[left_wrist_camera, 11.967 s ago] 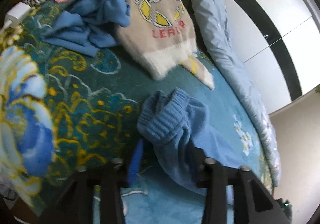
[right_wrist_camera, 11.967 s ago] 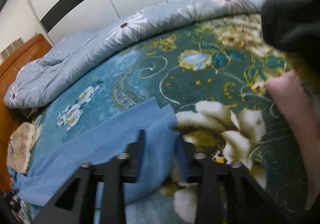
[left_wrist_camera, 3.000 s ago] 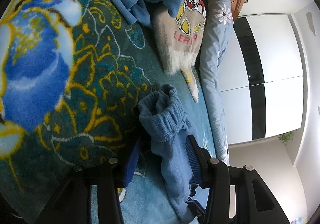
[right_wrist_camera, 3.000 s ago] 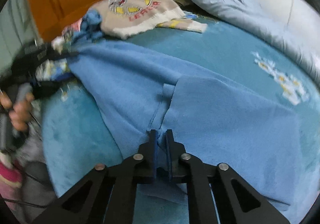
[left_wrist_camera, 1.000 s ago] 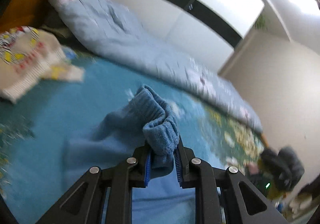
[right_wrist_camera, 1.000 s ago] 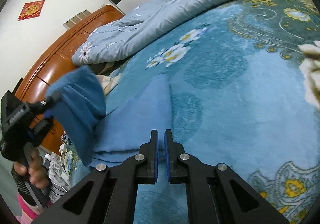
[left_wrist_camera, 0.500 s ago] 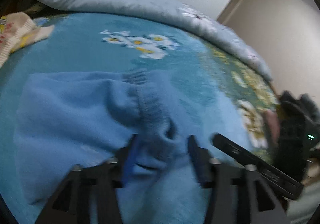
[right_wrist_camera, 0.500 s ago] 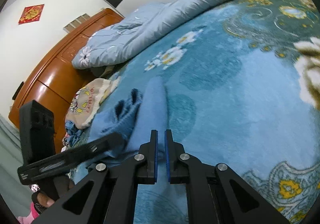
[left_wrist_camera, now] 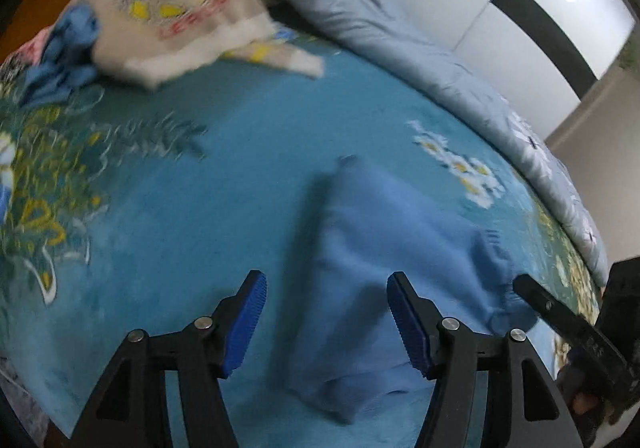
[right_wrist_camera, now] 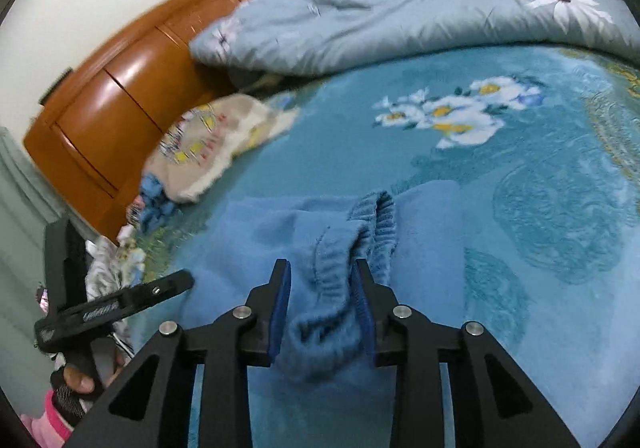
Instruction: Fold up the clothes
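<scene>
A light blue fleece garment lies folded over on the teal floral bedspread. My left gripper is open and empty, just above the garment's near edge. In the right wrist view my right gripper is open, its blue pads either side of the garment's ribbed cuff, which lies bunched on top of the folded garment. The left gripper shows at the left of that view, and the right gripper's finger shows at the right of the left wrist view.
A beige sweater with a cartoon print and another blue garment lie near the wooden headboard. A rolled pale blue quilt runs along the bed's far side. A white wardrobe stands beyond.
My left gripper has let go of the ribbed cuff and drawn back, open. My right gripper has opened from shut and now straddles the cuff on the folded garment.
</scene>
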A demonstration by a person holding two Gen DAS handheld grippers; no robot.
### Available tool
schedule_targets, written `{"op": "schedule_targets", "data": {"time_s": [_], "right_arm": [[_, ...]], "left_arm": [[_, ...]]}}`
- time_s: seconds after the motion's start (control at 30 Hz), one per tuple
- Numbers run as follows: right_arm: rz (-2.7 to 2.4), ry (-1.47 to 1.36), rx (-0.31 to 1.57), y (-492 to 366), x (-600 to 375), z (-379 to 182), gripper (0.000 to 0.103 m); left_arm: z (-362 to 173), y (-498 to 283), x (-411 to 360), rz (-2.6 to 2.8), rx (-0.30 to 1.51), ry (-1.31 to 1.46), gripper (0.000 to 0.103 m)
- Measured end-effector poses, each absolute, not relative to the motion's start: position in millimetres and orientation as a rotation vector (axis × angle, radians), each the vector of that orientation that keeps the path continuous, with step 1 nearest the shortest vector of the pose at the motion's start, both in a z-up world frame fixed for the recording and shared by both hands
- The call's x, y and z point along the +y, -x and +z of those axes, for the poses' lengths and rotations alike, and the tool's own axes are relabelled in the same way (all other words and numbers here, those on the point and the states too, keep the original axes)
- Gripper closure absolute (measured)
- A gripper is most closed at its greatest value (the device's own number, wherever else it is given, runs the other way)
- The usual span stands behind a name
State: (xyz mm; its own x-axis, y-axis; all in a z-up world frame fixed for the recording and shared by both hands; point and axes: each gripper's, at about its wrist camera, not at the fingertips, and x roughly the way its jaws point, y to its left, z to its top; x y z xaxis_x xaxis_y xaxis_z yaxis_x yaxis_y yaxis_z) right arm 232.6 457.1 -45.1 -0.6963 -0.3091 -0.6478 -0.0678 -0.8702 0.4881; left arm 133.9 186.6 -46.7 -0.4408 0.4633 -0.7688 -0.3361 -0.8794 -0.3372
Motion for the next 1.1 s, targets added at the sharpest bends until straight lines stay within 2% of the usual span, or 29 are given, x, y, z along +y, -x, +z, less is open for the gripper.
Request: {"op": "schedule_targets", "data": {"time_s": [0.07, 0.1, 0.13, 0.2, 0.3, 0.4, 0.6, 0.7, 0.77, 0.83, 0.9, 1.0, 1.1], "right_arm": [[-2.67, -1.147, -0.759, -231.1, 457.1, -46.3, 0.07], [-2.668, -1.129, -0.771, -231.9, 457.7, -44.9, 0.078], [-2.665, -1.118, -0.778, -231.8, 458.2, -43.0, 0.093], [-2.653, -1.106, -0.772, -230.5, 458.6, -38.3, 0.096], [-2.691, -1.081, -0.713, -228.6, 460.8, -24.8, 0.097], [-2.748, -1.025, -0.735, -226.0, 477.0, -12.6, 0.097], [-2.726, -1.193, -0.781, -209.3, 487.6, -46.6, 0.097], [-2.705, -1.178, -0.837, -214.8, 492.0, -48.7, 0.095], [-2.701, -1.147, -0.85, -223.0, 492.1, -41.1, 0.089], [-2.688, -1.133, -0.887, -234.7, 492.1, -37.4, 0.067], [-2.619, -1.125, -0.989, -247.1, 493.8, -42.3, 0.06], [-2.505, -1.149, -1.128, -257.5, 493.6, -56.5, 0.055], [-2.486, -1.173, -1.209, -261.4, 496.1, -67.1, 0.055]], "left_arm": [[-54.5, -133.1, 179.3, 2.318, -0.206, 1.324, 0.036], [-58.4, -132.7, 175.6, 2.317, -0.217, 1.337, 0.036], [-62.4, -132.3, 172.0, 2.315, -0.228, 1.35, 0.036], [-68.3, -131.7, 168.4, 2.311, -0.236, 1.368, 0.036], [-69.7, -132.5, 167.5, 2.303, -0.232, 1.372, 0.036], [-71.5, -134.0, 168.3, 2.29, -0.238, 1.369, 0.035], [-75.4, -131.8, 173.2, 2.279, -0.223, 1.373, 0.035], [-74.1, -133.0, 173.4, 2.279, -0.221, 1.373, 0.035], [-73.4, -134.0, 174.3, 2.282, -0.218, 1.371, 0.035], [-73.0, -134.3, 173.5, 2.28, -0.228, 1.369, 0.035], [-72.6, -134.7, 172.4, 2.277, -0.24, 1.367, 0.035], [-73.1, -134.8, 172.9, 2.277, -0.244, 1.367, 0.035], [-72.6, -136.7, 173.2, 2.276, -0.24, 1.366, 0.035]]}}
